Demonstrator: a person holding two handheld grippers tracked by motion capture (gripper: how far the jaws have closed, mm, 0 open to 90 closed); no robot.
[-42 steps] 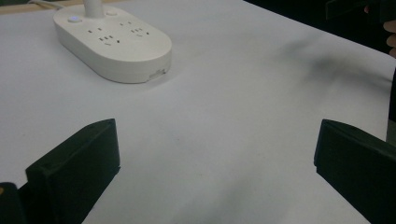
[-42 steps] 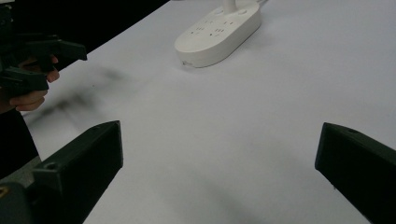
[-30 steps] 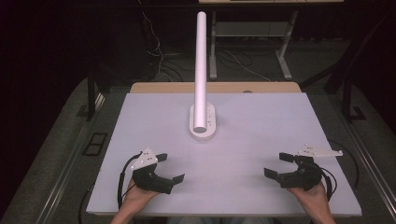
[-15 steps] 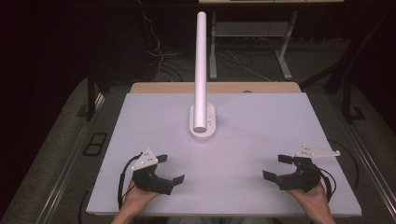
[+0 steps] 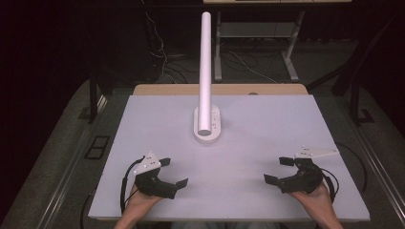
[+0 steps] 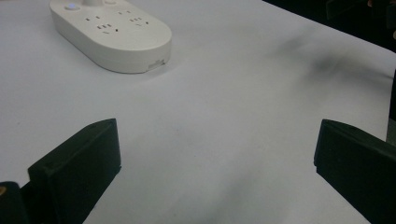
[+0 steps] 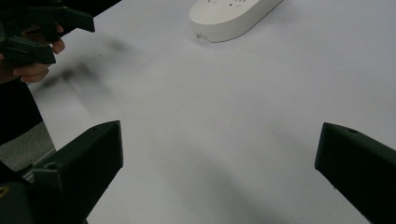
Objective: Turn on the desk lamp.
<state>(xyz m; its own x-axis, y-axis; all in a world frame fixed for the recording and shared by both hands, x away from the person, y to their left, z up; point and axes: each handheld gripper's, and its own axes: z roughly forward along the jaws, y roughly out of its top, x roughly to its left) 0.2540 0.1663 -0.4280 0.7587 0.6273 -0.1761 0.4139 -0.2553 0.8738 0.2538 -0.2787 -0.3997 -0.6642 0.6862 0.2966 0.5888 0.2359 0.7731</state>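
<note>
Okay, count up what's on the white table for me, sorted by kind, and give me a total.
Grippers: 2, the left gripper and the right gripper, both open and empty.
White power strip base: 1, the power strip.
White upright tube: 1, the tube standing on the strip.
Total: 4.

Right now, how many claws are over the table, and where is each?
2. The left claw sits at the near left of the white table, jaws apart. The right claw sits at the near right, jaws apart. Both are empty.
</note>
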